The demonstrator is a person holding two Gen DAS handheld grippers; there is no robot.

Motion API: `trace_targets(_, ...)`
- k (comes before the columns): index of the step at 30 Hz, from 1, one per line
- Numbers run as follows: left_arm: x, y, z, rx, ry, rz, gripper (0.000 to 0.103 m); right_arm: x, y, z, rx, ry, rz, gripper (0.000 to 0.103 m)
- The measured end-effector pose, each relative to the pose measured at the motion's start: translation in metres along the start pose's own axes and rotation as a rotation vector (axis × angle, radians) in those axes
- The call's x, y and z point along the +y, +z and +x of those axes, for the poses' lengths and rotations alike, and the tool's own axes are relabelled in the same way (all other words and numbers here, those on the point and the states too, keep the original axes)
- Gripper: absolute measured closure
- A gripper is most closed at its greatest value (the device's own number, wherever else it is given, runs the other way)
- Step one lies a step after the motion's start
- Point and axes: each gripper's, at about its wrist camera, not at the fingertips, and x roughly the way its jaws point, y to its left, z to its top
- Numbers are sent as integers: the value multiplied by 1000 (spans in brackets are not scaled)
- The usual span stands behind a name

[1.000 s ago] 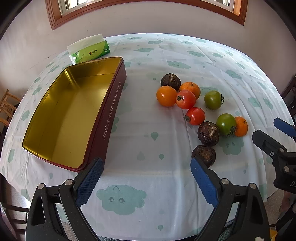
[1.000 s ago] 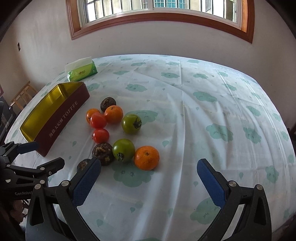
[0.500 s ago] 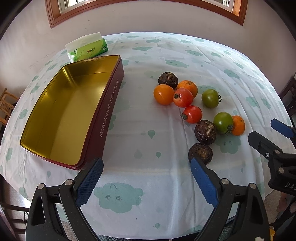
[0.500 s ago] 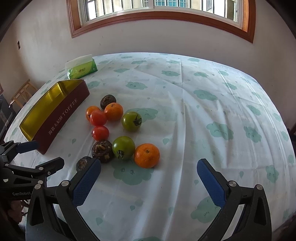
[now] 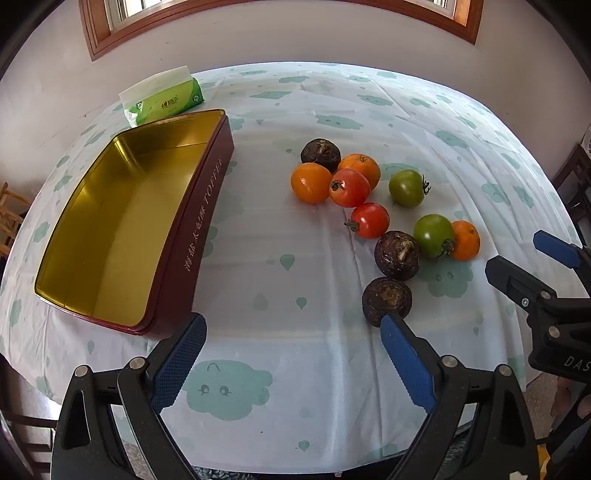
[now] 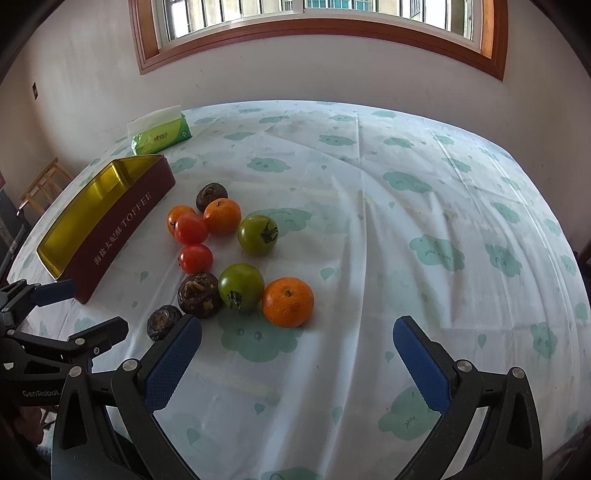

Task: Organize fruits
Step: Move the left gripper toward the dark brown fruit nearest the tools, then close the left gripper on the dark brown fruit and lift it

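9 fruits lie loose on the cloud-print tablecloth (image 6: 406, 229), grouped to the right of an empty red toffee tin (image 5: 177, 236) with a gold inside — none of them is in it. At the far end of the group a dark brown fruit (image 5: 320, 150) touches an orange (image 5: 361, 170), with an orange tomato (image 5: 310, 182) and a red tomato (image 5: 349, 187) pressed against them on the near side. A green tomato (image 5: 406, 187) sits just beside these, apart to the right. A 2nd red tomato (image 5: 369, 220) lies nearer, then a 2nd dark fruit (image 5: 397, 254) touching another green tomato (image 5: 433, 235), which in turn touches a 2nd orange (image 5: 466, 240). The 3rd dark fruit (image 5: 386, 301) lies nearest, just past the tip of the left gripper's right finger. The left gripper (image 5: 291, 349) hangs above the cloth between the tin and the fruits, its blue-padded jaws wide apart and holding nothing. The right gripper (image 6: 297, 349) hovers near the 2nd orange, jaws likewise spread and empty. A green tissue pack (image 5: 164, 98) rests at the table's far edge behind the tin — beyond it a white wall and a wood-framed window (image 6: 317, 33).
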Motion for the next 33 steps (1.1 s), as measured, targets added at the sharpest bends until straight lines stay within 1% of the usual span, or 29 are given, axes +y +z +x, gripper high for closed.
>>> trace_targets(8,-5,-2,1,4,-8,8,10,-4,-3,0,6,-5,3,0)
trace_targets(14,-10,-3,2,7,-40,19,11,-11,-7,-1,11,-11,23,0)
trace_targets(15,-12,-3,2,10,-51,24,16,-13,-7,-1,12,-12,27,0)
trace_targets(17,-15,-4,4,18,-67,33,21,-16,-9,0,17,-16,36,0)
trace_targets(22,-24,-3,9,35,-115,52,29,-23,-14,4,33,-22,51,0)
trace_targets(26,-31,-2,14,55,-153,69,38,-27,-19,9,50,-28,56,0)
trace_targets(32,-37,5,24,77,-177,64,52,-35,-24,16,66,-24,75,0)
trace_targets(33,-37,6,25,79,-182,60,52,-36,-25,17,68,-24,75,0)
